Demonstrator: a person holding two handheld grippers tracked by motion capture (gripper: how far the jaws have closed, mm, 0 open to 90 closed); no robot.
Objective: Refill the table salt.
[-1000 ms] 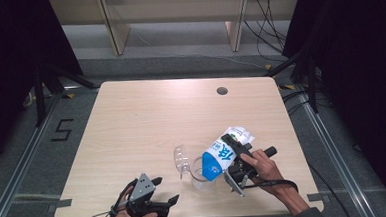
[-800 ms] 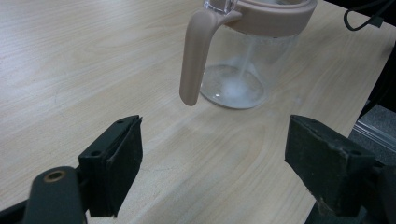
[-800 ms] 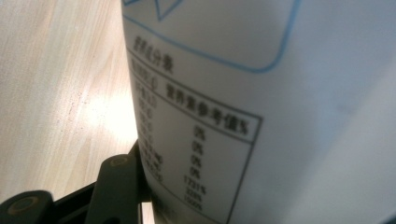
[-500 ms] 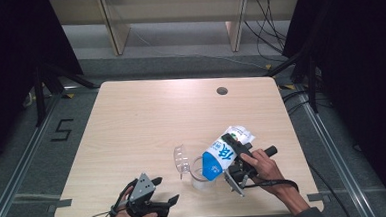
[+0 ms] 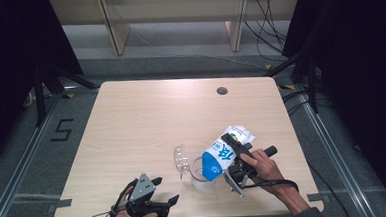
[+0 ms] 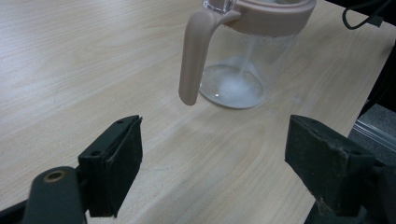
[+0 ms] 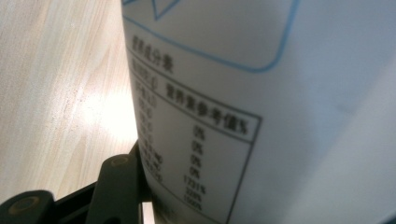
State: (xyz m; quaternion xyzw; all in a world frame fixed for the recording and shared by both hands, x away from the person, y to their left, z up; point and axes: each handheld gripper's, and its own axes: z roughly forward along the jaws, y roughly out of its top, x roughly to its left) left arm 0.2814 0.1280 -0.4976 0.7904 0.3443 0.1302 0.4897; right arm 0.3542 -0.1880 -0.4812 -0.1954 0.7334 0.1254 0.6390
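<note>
My right hand-held gripper (image 5: 232, 155) is clamped on the white and blue bag (image 5: 227, 151), which is tilted with its blue end down over the clear jug (image 5: 200, 174) near the front right of the worktop (image 5: 146, 116). A thin white stream falls into the jug (image 6: 243, 70), where white grains lie on its bottom. My left hand-held gripper (image 5: 158, 195) sits at the front edge, jaws spread wide and empty, facing the jug's pink handle (image 6: 194, 56)
</note>
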